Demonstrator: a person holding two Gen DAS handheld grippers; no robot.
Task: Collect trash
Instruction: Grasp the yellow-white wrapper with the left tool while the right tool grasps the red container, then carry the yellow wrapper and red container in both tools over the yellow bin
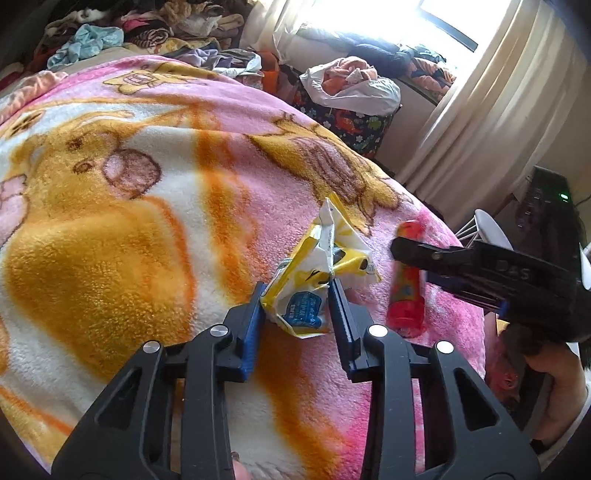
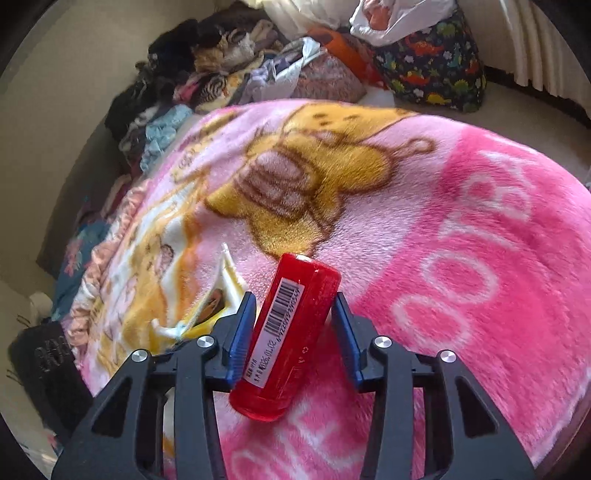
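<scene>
While both grippers work over pink blanket (image 2: 461, 229), left gripper (image 1: 295, 306) pinches crumpled yellow wrapper (image 1: 314, 280), jaws partly closed on it. Right gripper (image 2: 293, 325) straddles red tube (image 2: 288, 332); contact uncertain, cannot tell if clamped. Wrapper judged light, soft, crushable: grip bunched middle. Tube judged rigid, slick, prone to roll: grip mid-body.

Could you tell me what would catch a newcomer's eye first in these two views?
Probably the pink cartoon blanket filling both views. On it, the red canister lies between the right gripper's fingers, while the crumpled yellow wrapper sits between those of the left gripper. Behind, heaped clothes line the wall.
</scene>
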